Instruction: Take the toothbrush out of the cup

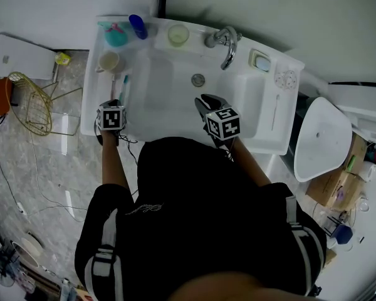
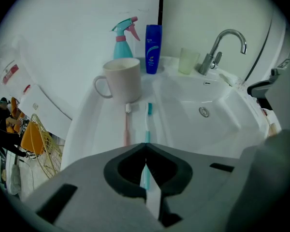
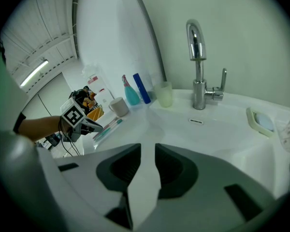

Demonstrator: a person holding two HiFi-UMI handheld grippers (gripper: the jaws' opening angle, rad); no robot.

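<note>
The beige cup (image 2: 123, 79) stands upright on the sink's left ledge (image 2: 99, 129). Just in front of it a teal toothbrush (image 2: 147, 122) and a pink toothbrush (image 2: 127, 124) lie flat side by side, heads toward the cup. My left gripper (image 2: 145, 148) hovers over the handle end of the teal one. Its jaws touch at the tips and the handle runs underneath, not pinched. In the head view that left gripper (image 1: 116, 103) is at the ledge's near end, by the cup (image 1: 109, 61). My right gripper (image 3: 147, 149) hangs open and empty over the basin's near side (image 1: 175, 115).
At the back of the sink stand a teal spray bottle (image 1: 116, 35), a blue bottle (image 1: 138, 26), a pale green cup (image 1: 178, 35) and the tap (image 1: 224, 42). A soap dish (image 1: 261, 60) sits at the right. A gold wire basket (image 1: 31, 102) is on the floor to the left.
</note>
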